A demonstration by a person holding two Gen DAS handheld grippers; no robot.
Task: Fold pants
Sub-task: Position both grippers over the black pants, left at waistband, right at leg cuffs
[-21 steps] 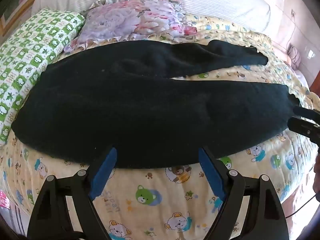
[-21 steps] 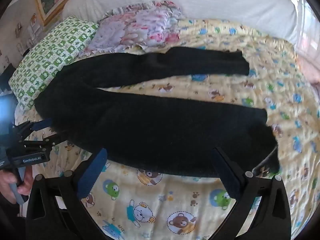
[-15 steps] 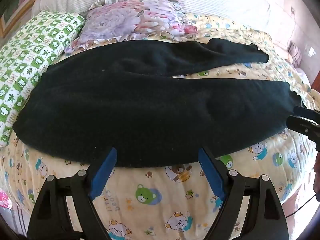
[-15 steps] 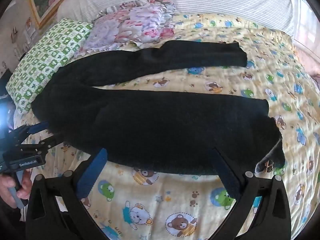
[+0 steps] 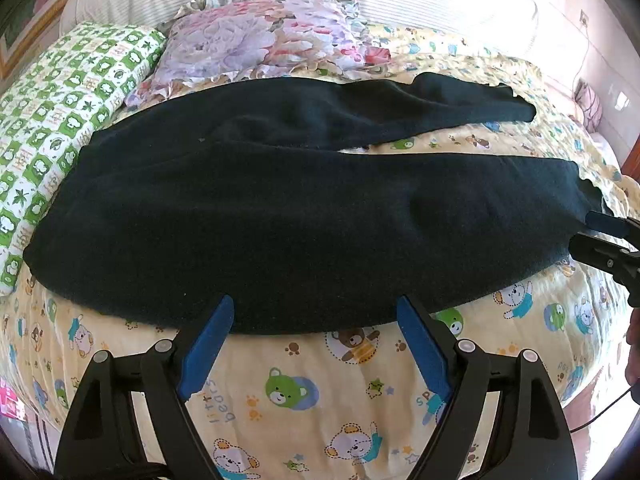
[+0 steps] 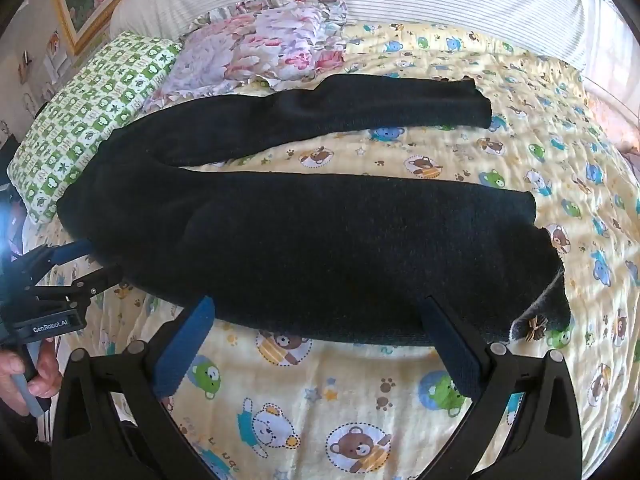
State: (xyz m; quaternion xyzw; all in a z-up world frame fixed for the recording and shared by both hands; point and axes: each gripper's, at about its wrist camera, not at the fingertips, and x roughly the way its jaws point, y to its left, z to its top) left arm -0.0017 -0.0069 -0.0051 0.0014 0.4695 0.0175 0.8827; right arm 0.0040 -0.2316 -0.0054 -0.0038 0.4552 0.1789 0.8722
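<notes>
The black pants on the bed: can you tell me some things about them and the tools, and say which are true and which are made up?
1. The black pants lie spread out with both legs apart. True.
2. The left tool is squeezing the pants. False: it is open, and its tips only reach the near edge of the cloth.
3. The right tool is open. True.
4. The pants are folded in half. False: they are not yet folded.
5. A flowery pillow sits beyond the pants. True.
6. The quilt is plain white. False: it is yellow with cartoon bears.
</notes>
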